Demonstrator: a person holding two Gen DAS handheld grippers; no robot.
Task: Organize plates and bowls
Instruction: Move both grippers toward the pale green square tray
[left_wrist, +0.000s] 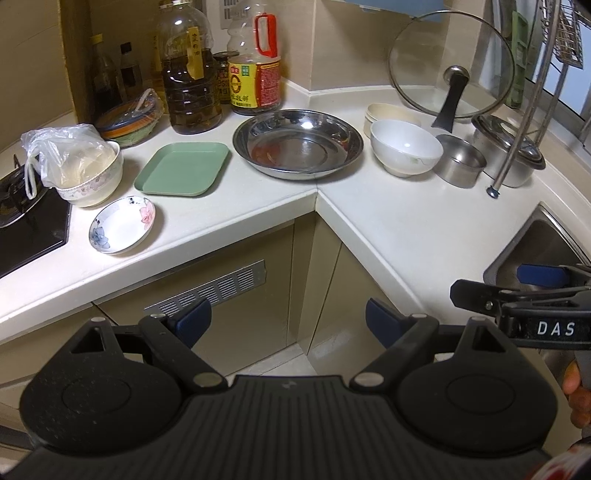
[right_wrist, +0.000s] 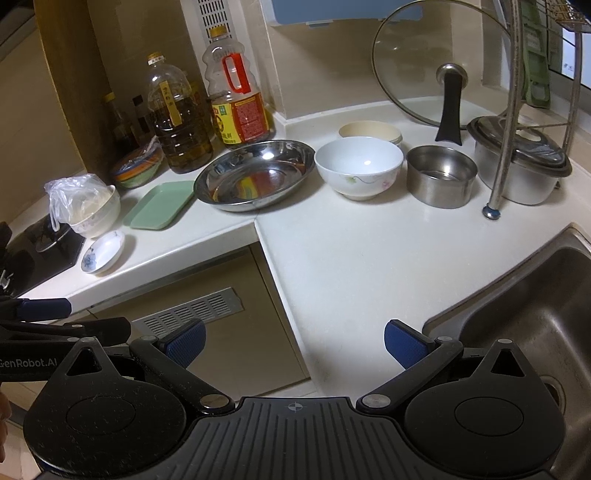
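On the corner counter stand a wide steel plate (left_wrist: 297, 144) (right_wrist: 255, 175), a white bowl (left_wrist: 405, 151) (right_wrist: 358, 166), a cream bowl (left_wrist: 388, 112) (right_wrist: 369, 131) behind it and a small steel bowl (left_wrist: 461, 160) (right_wrist: 441, 175). Further left lie a green tray (left_wrist: 183, 168) (right_wrist: 160, 203) and a floral saucer (left_wrist: 122, 225) (right_wrist: 102, 251). A floral bowl (left_wrist: 96, 181) (right_wrist: 98, 214) holds a plastic bag. My left gripper (left_wrist: 288, 319) is open in front of the cabinet, well short of the counter. My right gripper (right_wrist: 295, 343) is open over the counter's front edge, holding nothing.
Oil bottles (left_wrist: 192, 74) (right_wrist: 236, 96) line the back wall beside a wrapped coloured bowl (left_wrist: 129, 122). A glass lid (left_wrist: 450, 62) (right_wrist: 439, 62) leans in the corner by a lidded steel pot (left_wrist: 509, 151) (right_wrist: 517, 166) and a rack leg (right_wrist: 498, 166). Sink (right_wrist: 535, 332) at right, stove (left_wrist: 26, 229) at left.
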